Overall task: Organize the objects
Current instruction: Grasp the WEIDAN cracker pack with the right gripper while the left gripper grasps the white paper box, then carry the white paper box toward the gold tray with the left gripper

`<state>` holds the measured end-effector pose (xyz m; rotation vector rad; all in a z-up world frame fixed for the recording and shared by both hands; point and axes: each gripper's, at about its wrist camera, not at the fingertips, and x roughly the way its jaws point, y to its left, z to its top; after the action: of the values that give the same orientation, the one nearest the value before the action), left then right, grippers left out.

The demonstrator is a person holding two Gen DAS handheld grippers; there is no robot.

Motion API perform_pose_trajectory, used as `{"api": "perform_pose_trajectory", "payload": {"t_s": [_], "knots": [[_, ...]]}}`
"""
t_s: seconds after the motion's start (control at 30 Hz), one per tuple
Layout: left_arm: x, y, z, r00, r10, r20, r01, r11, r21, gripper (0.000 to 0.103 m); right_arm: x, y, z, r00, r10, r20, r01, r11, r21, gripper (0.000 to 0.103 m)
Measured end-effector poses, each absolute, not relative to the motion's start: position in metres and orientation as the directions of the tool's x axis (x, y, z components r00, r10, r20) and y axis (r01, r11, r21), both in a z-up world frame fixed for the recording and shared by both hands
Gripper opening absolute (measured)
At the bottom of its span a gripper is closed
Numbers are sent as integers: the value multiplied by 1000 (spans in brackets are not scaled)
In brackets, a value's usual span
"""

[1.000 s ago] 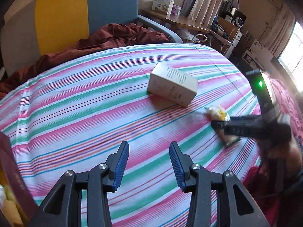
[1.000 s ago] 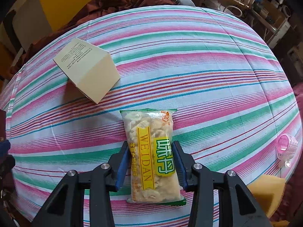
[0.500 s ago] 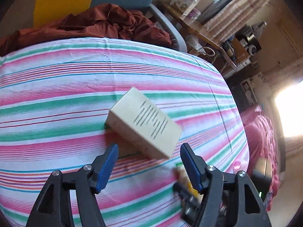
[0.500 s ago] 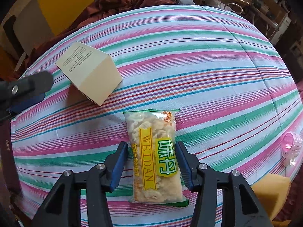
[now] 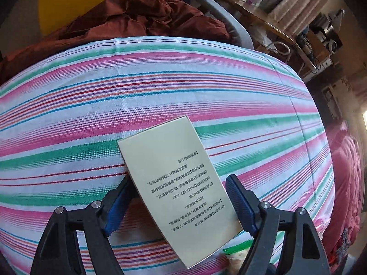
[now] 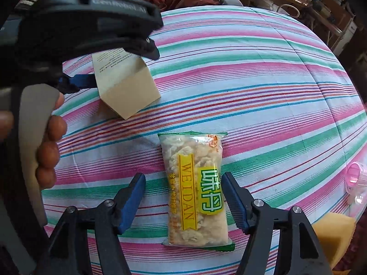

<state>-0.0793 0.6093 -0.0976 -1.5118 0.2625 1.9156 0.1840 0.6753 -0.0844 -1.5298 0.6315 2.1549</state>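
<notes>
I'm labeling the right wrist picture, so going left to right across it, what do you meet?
Hand → box → snack pack → pink item, all over the striped cloth.

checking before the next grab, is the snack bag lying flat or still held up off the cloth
Lying flat on the striped cloth. The snack bag rests label up between the right claw pads, whose jaws have just been opening and stand clear of it.
</notes>
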Motion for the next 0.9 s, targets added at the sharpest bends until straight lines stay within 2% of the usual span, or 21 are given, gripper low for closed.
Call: {"api": "perform_pose_trajectory", "payload": {"t_s": [0.03, 0.1, 0.3, 0.47, 0.73, 0.9], "knots": [[-78, 604, -97, -114, 389, -914, -620, -747, -240, 70, 186, 676, -84, -307, 75, -949, -576, -808, 122, 69], [-74, 592, -96, -140, 394, -908, -658, -723, -212, 50, 189, 677, -83, -305, 76, -949, -573, -811, 119, 69], [-50, 518, -93, -222, 431, -875, -767, -631, -116, 50, 196, 676, -81, -279, 109, -954, -555, -829, 67, 66], [-27, 444, -85, -300, 433, -850, -769, -637, -53, 50, 203, 675, -78, -272, 121, -955, -549, -834, 51, 65], [16, 371, -80, -393, 468, -791, -755, -656, -14, 50, 212, 672, -75, -262, 124, -957, -536, -843, 38, 73], [26, 356, -94, -386, 459, -800, -757, -654, -10, 50, 219, 670, -72, -260, 134, -956, -538, -842, 28, 74]]}}
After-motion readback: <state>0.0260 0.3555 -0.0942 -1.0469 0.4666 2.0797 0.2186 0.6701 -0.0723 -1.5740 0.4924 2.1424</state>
